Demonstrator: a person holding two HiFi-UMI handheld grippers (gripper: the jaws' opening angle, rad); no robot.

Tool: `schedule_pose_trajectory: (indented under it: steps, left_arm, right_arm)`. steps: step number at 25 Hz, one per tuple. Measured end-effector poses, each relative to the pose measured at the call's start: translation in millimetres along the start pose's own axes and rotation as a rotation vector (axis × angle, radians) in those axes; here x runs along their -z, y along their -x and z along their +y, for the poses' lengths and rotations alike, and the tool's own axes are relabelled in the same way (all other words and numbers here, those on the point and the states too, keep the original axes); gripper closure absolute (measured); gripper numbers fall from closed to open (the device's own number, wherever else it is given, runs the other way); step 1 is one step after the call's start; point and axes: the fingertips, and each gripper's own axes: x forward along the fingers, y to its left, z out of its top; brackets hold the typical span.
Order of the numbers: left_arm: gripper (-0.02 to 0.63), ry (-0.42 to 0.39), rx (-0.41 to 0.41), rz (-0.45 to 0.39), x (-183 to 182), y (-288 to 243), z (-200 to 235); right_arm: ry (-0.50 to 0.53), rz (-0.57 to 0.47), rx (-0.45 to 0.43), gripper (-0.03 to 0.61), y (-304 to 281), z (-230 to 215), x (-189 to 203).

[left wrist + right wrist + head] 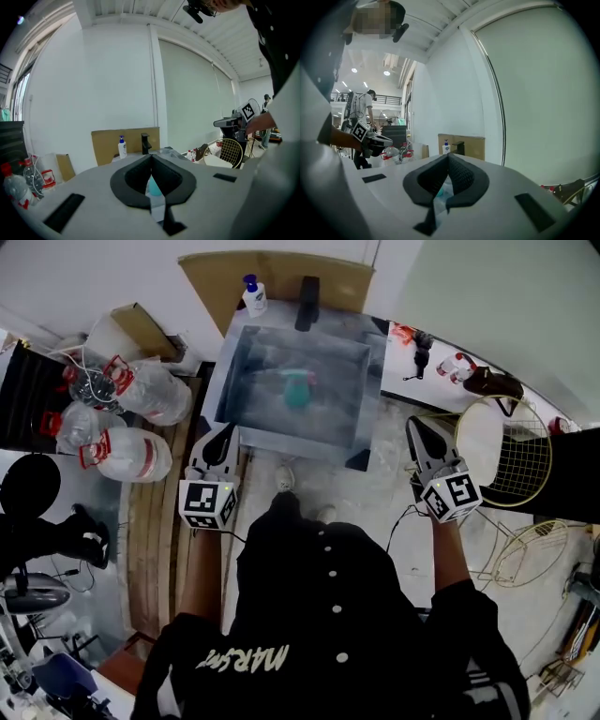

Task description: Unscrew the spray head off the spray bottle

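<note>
A teal spray bottle (298, 390) lies inside the steel basin (229, 390) ahead of me. My left gripper (221, 434) hovers at the basin's near left corner, jaws shut and empty. My right gripper (418, 427) is off the basin's near right corner, also shut with nothing in it. In the left gripper view the closed jaws (151, 157) point at the bottle (153, 187), which shows as a teal patch through the slot below the tips. In the right gripper view the shut jaws (448, 156) let only a sliver of teal bottle (439, 191) show.
A white pump bottle (253, 294) and a black tap (307, 302) stand at the basin's far rim, before a cardboard sheet (277, 276). Large water jugs (141, 390) lie on the floor at left. A wire basket (511, 454) and small bottles (457, 365) sit at right.
</note>
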Motion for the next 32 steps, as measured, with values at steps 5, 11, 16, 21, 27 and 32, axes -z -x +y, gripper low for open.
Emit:
schedule_pose_trajectory:
  steps: [5, 11, 16, 21, 27, 32]
  left_arm:
    - [0.588, -0.005, 0.087, 0.05, 14, -49, 28]
    - [0.588, -0.089, 0.287, 0.137, 42, -110, 41]
    - [0.586, -0.181, 0.517, 0.199, 78, -157, 27]
    - [0.584, -0.218, 0.646, 0.285, 123, -201, 18]
    - [0.427, -0.244, 0.757, 0.376, 171, -239, 9]
    - [0.328, -0.3, 0.82, 0.459, 213, -264, 1]
  right_arm:
    - [0.025, 0.066, -0.004, 0.566, -50, -9, 13]
    - [0.024, 0.177, -0.027, 0.566, -112, -12, 47]
    - [0.052, 0.235, -0.088, 0.566, -160, -3, 72]
    - [0.033, 0.272, -0.105, 0.566, -194, 2, 97]
    - [0.02, 0.287, -0.105, 0.566, -224, 0, 119]
    - [0.022, 0.286, -0.076, 0.566, -241, -3, 125]
